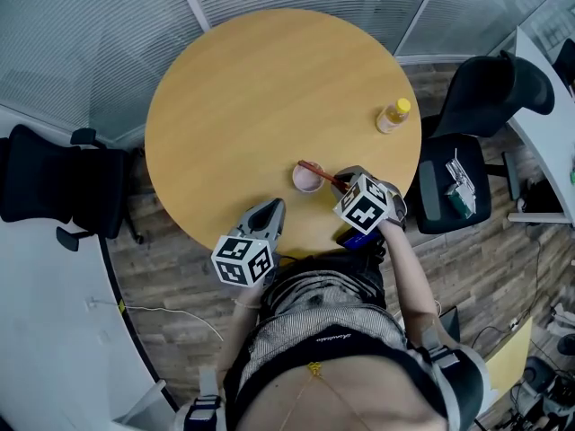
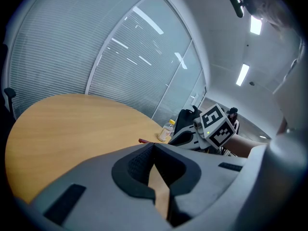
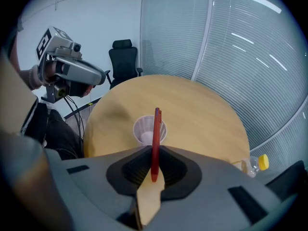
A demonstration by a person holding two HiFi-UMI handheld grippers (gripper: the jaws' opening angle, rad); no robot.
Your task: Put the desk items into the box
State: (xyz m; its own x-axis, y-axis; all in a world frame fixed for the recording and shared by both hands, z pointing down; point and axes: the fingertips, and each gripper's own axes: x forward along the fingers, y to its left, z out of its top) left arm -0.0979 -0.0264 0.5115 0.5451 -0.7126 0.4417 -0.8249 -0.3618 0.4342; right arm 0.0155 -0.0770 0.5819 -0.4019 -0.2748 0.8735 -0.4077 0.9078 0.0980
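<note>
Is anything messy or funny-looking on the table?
Nothing is spilled or broken. The only slightly odd thing is the bottle, which sits very near the edge of the table. The right tool is shut on a red pen by the cup.

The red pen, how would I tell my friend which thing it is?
Find the big round wooden table; near the person's edge stands a small pale cup. The red pen is the thin stick pinched in the fingers of the right gripper, its far end over the cup. Nothing else there is red: the bottle has a yellow cap.
</note>
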